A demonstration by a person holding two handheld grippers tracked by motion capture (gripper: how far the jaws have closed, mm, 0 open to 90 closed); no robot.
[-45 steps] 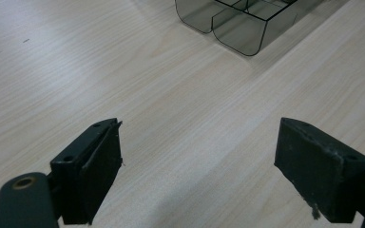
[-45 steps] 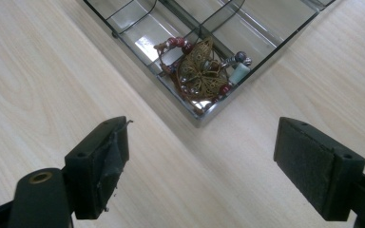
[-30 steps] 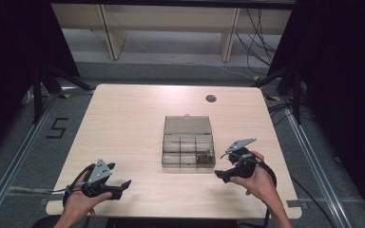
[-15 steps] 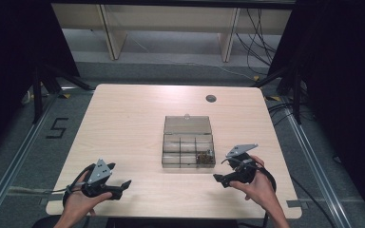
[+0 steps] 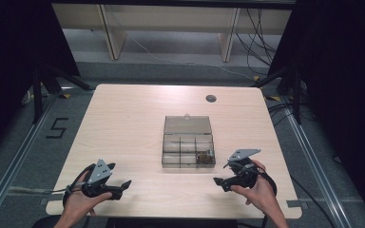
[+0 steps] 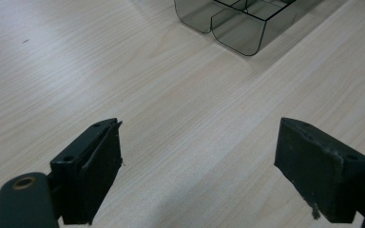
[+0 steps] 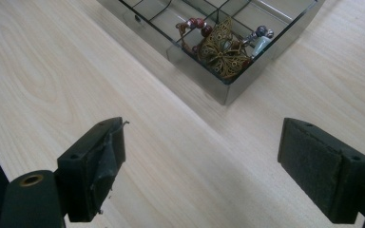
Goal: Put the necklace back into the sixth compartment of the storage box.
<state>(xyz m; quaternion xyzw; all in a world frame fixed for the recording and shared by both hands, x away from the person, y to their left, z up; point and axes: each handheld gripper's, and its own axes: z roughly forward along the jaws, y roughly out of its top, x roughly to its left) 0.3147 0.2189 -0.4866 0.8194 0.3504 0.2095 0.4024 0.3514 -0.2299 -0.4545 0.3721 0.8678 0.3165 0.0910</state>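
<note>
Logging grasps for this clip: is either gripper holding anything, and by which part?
Nothing is held. The left gripper and right gripper are both open above the pale wooden table, apart from the clear compartmented plastic box.

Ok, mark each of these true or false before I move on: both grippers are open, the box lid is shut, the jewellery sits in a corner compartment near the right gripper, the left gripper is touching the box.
1. Both the left gripper and the right gripper are open. True.
2. The lid of the box is shut. False: it lies folded back, open.
3. The jewellery sits in the corner compartment nearest the right gripper. True.
4. The left gripper touches the box. False: bare table lies between them.
</note>
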